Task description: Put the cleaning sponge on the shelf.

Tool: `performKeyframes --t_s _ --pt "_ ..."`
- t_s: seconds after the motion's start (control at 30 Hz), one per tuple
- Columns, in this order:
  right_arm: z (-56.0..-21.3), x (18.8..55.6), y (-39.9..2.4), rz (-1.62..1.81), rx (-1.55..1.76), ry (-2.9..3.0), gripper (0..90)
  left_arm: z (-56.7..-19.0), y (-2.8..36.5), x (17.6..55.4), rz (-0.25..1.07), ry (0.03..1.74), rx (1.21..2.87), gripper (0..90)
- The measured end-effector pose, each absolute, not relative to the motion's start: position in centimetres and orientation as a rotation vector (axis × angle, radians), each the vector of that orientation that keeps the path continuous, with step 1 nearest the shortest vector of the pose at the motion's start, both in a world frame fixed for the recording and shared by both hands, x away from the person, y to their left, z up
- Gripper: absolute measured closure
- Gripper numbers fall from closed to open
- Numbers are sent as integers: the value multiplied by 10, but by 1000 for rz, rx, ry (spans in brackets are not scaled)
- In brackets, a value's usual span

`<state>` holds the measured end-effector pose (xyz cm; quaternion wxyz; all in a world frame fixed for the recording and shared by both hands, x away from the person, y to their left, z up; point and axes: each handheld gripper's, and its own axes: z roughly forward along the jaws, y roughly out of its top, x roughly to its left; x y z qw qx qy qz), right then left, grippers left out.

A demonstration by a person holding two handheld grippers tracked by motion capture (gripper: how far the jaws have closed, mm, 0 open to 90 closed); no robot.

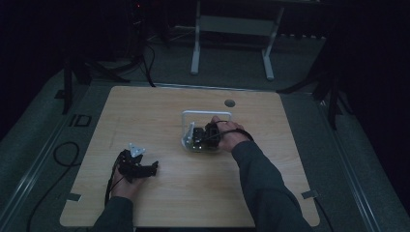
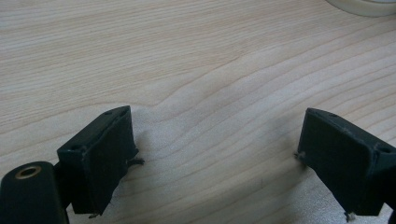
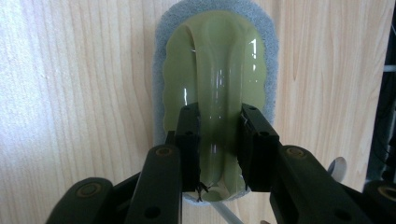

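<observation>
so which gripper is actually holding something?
The right gripper: its jaws clamp the raised green handle of the scrubbing pad. The left gripper stands open over the bare wooden table, nothing between its jaws.

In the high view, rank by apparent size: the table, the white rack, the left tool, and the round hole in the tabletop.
Largest to smallest in the high view:
1. table
2. white rack
3. left tool, somewhat smaller than the rack, though it sits nearer the camera
4. round hole
</observation>
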<state>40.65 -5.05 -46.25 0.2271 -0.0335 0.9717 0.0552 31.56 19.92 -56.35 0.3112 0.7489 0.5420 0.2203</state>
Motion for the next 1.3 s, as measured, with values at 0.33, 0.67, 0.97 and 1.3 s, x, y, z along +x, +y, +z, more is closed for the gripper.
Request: performKeyframes --t_s 0.33,0.67,0.97,1.3 --pt "-463 409 -51 142 -68 2667 713 -564 199 316 582 1430 1977 109" --pt "-466 409 -51 129 -39 2639 706 -564 199 316 582 1431 1978 109" --pt "-472 412 -50 117 -14 2608 716 -564 199 316 582 1431 1978 109" --pt "-473 413 -51 123 -6 2585 721 -564 199 316 582 1431 1978 109"
